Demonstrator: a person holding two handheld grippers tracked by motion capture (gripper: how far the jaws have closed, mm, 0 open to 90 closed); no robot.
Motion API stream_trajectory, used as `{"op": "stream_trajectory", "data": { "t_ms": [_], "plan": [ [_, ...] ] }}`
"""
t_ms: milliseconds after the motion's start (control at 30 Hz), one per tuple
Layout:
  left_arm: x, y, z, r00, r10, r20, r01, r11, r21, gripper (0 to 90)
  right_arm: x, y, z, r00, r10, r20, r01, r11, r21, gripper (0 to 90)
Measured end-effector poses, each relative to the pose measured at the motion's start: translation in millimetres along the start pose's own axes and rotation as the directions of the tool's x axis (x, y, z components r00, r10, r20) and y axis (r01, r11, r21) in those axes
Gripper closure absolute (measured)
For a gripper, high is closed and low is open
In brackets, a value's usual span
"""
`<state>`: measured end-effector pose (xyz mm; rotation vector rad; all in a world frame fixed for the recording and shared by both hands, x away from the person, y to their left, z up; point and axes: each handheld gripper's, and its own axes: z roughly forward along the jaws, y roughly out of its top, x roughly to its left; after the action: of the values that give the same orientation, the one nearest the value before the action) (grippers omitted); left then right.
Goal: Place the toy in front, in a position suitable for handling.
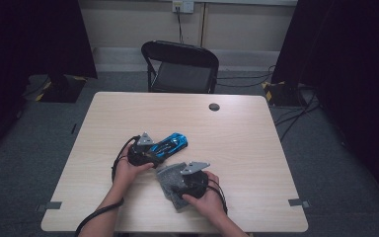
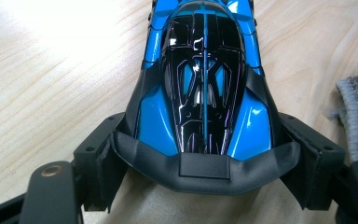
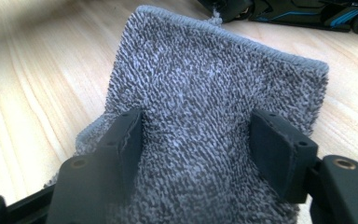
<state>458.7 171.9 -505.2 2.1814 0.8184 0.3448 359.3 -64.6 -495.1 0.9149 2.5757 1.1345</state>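
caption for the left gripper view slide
Left hand-held gripper clamps a blue toy car on the table.

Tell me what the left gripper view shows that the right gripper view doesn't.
The left gripper view alone shows the blue toy car from above, its glossy black roof and dark tail end sitting between the left gripper, whose jaws press on its flanks. The right gripper view alone shows the grey cloth spread wide between the right gripper, whose jaws flank it, and the car side-on with a wheel. Both share the wooden table, the car, and some of the cloth, which appears as a grey edge at the right of the left gripper view.
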Motion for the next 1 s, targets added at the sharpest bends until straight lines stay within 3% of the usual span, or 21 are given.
{"op": "stream_trajectory", "data": {
  "t_ms": [100,333,600,667,700,1000],
  "plan": [
    [-0.2,-0.1,-0.2,1.0000,0.001,-0.002,-0.001,1.0000,0.001,24.3,-2.0,0.1,-3.0,0.9997,0.011,-0.020,-0.012,1.000,-0.012,34.3],
    [-0.8,-0.3,0.2,1.0000,-0.009,-0.002,0.009,0.9999,-0.007,24.3,4.5,5.1,-20.9,0.9999,0.000,-0.013,0.000,1.000,-0.029,33.4],
    [-0.3,-0.2,-0.5,1.0000,0.003,-0.003,-0.003,1.0000,0.001,24.3,14.9,-14.2,-32.2,0.9985,0.054,0.004,-0.054,0.998,-0.025,33.4],
    [-0.9,-0.4,-0.5,1.0000,-0.004,-0.003,0.004,1.0000,0.001,24.3,15.7,-19.9,-29.2,0.9984,0.049,0.030,-0.050,0.998,0.026,34.3],
    [-1.1,-0.5,-0.7,1.0000,-0.002,-0.006,0.002,1.0000,0.002,24.3,13.4,-22.9,-27.4,0.9969,0.075,0.026,-0.075,0.997,0.011,36.0],
    [-1.5,-0.8,-1.1,1.0000,-0.003,-0.006,0.003,1.0000,0.002,24.3,2.2,-26.6,-28.0,0.9965,0.060,0.058,-0.059,0.998,-0.019,55.7]
  ]
}}
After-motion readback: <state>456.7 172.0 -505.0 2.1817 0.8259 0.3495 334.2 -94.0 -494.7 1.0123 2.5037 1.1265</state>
